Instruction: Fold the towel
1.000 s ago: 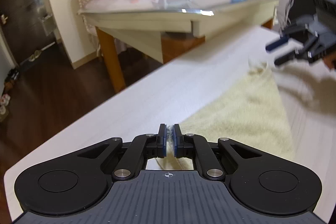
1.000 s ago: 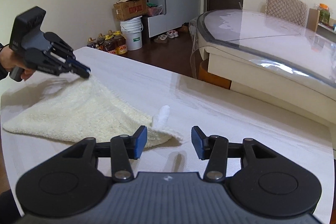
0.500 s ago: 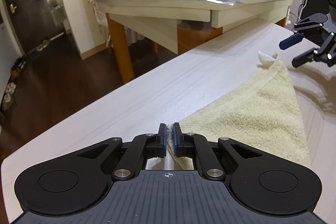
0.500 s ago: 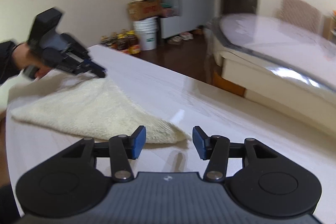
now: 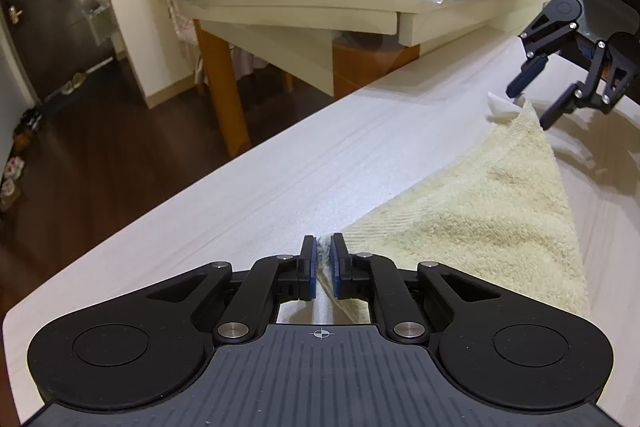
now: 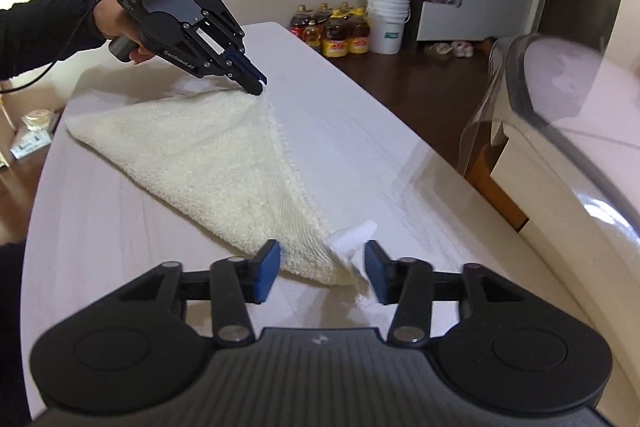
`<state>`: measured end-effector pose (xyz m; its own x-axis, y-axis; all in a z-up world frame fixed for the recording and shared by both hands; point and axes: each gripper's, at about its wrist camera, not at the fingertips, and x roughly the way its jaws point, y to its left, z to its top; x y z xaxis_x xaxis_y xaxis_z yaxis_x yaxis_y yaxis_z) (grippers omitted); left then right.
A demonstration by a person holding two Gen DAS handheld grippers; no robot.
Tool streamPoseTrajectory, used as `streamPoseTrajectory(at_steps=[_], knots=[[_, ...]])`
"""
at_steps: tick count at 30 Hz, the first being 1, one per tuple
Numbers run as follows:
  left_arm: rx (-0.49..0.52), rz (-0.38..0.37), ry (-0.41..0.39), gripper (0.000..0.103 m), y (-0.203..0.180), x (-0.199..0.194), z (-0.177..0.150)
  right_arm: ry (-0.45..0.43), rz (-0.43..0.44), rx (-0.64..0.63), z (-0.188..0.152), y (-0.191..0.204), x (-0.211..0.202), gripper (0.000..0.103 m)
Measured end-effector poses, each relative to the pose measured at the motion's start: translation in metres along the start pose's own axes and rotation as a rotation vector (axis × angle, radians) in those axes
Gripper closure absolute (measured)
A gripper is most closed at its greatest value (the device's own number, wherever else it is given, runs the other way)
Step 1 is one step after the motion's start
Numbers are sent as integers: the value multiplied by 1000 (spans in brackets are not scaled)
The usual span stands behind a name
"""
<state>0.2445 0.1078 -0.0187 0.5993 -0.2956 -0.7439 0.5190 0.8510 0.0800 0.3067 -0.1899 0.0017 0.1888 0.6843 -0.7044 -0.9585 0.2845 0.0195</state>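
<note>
Towel (image 6: 208, 163) lies flat on the white table (image 6: 392, 155). L gripper (image 6: 256, 85) pinches one towel corner tight. R gripper (image 6: 322, 269) is closing w/ the other corner betw. its pads, not squeezing yet.

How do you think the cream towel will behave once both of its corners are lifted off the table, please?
Probably floppy: the towel already drapes in soft folds from the corner pinched by the left tongs. Its thick looped pile suggests it grips rather than slips. The middle would likely sag between the corners.
</note>
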Motion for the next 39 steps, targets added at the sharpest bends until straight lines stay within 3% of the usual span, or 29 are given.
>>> streamPoseTrajectory(at_steps=[3, 7, 8, 11, 13, 16, 18, 22, 24, 29, 31, 36, 39], knots=[[3, 2, 9, 93, -1, 1, 2, 3, 42, 79, -10, -8, -3, 82], [13, 8, 20, 93, -3, 3, 4, -17, 73, 193, -20, -21, -13, 87], [15, 10, 22, 93, -3, 3, 4, -25, 77, 228, -23, -25, -15, 97], [17, 18, 25, 93, -5, 3, 4, -43, 66, 350, -34, -41, -21, 97], [15, 22, 23, 93, -5, 3, 4, -61, 26, 353, -36, -40, -27, 95], [5, 34, 20, 85, -4, 3, 3, -115, -15, 351, -32, -23, -38, 83], [-8, 43, 17, 77, -2, 2, 2, -139, -41, 323, -24, 0, -42, 71], [-41, 54, 15, 67, 4, -5, 0, -156, -81, 253, -3, 60, -42, 67], [-41, 63, 3, 64, 3, -14, -3, -165, -81, 203, 9, 94, -39, 60], [-43, 91, -24, 48, -1, -50, -19, -180, -70, 31, 35, 179, -17, 59], [-48, 109, -33, 42, -2, -68, -31, -165, -96, -103, 44, 224, 4, 59], [-81, 136, -50, 28, -3, -103, -61, -119, -118, -304, 58, 298, 54, 62], [-93, 151, -59, 25, -3, -119, -78, -97, -110, -325, 63, 317, 76, 70]])
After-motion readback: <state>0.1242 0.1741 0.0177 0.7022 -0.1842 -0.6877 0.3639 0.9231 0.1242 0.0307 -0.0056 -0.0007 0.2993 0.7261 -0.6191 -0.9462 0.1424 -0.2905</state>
